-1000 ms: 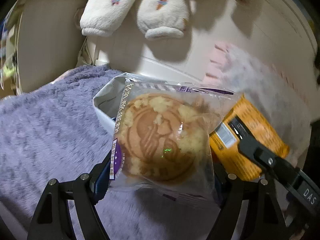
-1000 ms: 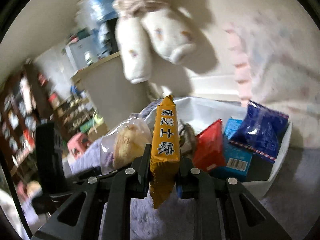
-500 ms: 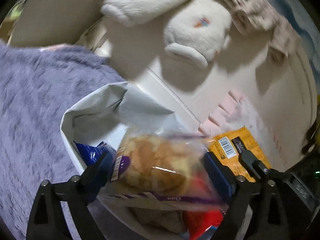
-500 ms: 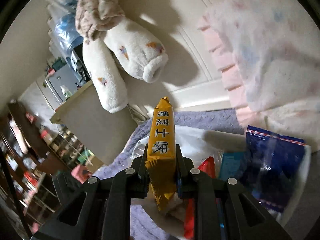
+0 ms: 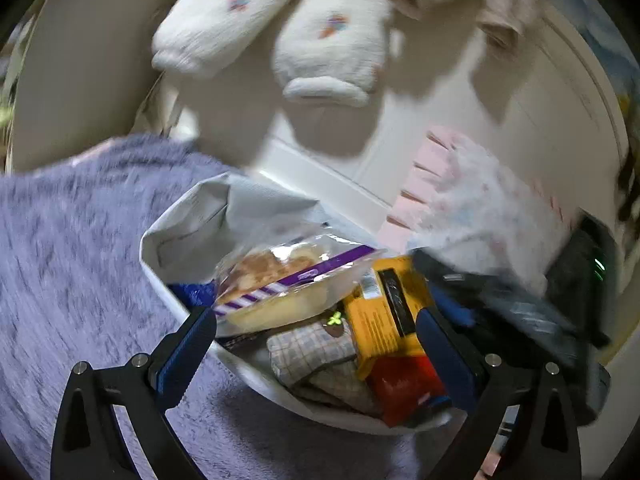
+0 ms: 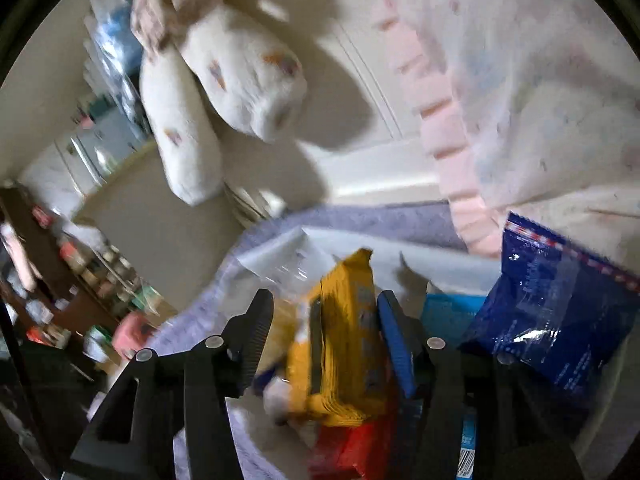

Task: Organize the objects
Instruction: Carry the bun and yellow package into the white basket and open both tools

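Note:
A white bin (image 5: 188,224) stands on a purple fuzzy blanket (image 5: 72,264). My left gripper (image 5: 316,328) is open above it; the clear-wrapped pastry (image 5: 280,284) lies loose in the bin between and beyond the fingers. The orange snack pack (image 5: 384,312) lies beside the pastry, above a red pack (image 5: 412,380) and a checked packet (image 5: 312,348). In the right wrist view my right gripper (image 6: 326,316) is open, and the orange pack (image 6: 344,340) sits free between its fingers over the bin (image 6: 400,248). A blue bag (image 6: 560,304) leans at the bin's right.
Two white plush legs (image 5: 280,32) hang against a cream wall above the bin. A pale frilled cushion (image 5: 472,200) lies right of it. The right gripper's black body (image 5: 520,312) shows at the right. Cluttered shelves (image 6: 60,264) stand far left.
Both grippers opened over the bin. The pastry dropped out of the left gripper into the bin, and the orange pack came loose from the right gripper and tilted down.

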A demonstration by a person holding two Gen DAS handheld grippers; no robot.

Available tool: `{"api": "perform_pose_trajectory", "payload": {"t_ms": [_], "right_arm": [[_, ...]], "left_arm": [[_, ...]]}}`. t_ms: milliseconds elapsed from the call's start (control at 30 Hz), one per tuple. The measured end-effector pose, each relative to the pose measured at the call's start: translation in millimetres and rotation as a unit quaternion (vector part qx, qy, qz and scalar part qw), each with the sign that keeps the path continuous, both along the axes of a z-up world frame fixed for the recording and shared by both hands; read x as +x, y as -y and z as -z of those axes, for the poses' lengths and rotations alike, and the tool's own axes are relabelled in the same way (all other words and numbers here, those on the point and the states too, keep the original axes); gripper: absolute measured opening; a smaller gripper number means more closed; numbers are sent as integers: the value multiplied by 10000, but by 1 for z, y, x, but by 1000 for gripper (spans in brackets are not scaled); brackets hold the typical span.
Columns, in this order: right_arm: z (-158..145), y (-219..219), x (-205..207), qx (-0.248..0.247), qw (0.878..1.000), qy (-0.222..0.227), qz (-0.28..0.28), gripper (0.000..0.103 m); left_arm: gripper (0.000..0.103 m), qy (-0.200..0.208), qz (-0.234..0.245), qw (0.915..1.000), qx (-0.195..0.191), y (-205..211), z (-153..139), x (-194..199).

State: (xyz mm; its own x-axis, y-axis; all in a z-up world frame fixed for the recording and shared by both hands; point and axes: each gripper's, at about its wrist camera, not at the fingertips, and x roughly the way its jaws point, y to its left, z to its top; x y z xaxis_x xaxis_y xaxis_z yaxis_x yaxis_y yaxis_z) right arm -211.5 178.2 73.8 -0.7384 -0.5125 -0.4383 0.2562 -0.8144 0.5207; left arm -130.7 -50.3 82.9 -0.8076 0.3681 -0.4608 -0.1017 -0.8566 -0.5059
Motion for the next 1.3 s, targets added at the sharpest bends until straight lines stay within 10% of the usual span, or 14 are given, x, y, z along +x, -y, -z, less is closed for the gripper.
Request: {"api": "perform_pose_trajectory", "payload": {"t_ms": [200,367,433,567,700,900,1067,1133,1300], "right_arm": [[-27,-16,19,-801,9945,-376,-555,78],[-15,36,-3,433,9875,698,-1342,80],[0,56,-11,723,9777,1048,-1673,63],[-1,60,-19,1465,9854,701,-519,52],[1,52,-35,1203,9880,918,-306,52],[0,26,-10,592,9971,126,-456,53],[-27,7,18,204,9961,-696,-493,68],[-34,8,25,314,9946,-784,-599,68],[-45,8,40,529,9919,-924,-693,68]], "left_arm": [[101,-204,-186,9996,-3,16,5,0],[101,-460,430,9966,-531,-15,3,-2],[96,-446,488,9950,-751,-27,6,-1],[94,-628,247,9921,-1061,-32,-1,7],[95,-752,240,9925,-931,-31,-7,13],[95,-996,-407,9898,-936,-18,-14,31],[102,-2185,-1211,9647,-832,-10,-18,82],[102,-2034,-1602,9599,-1076,-12,-15,85],[101,-1170,-844,9887,-400,0,-7,60]]}}
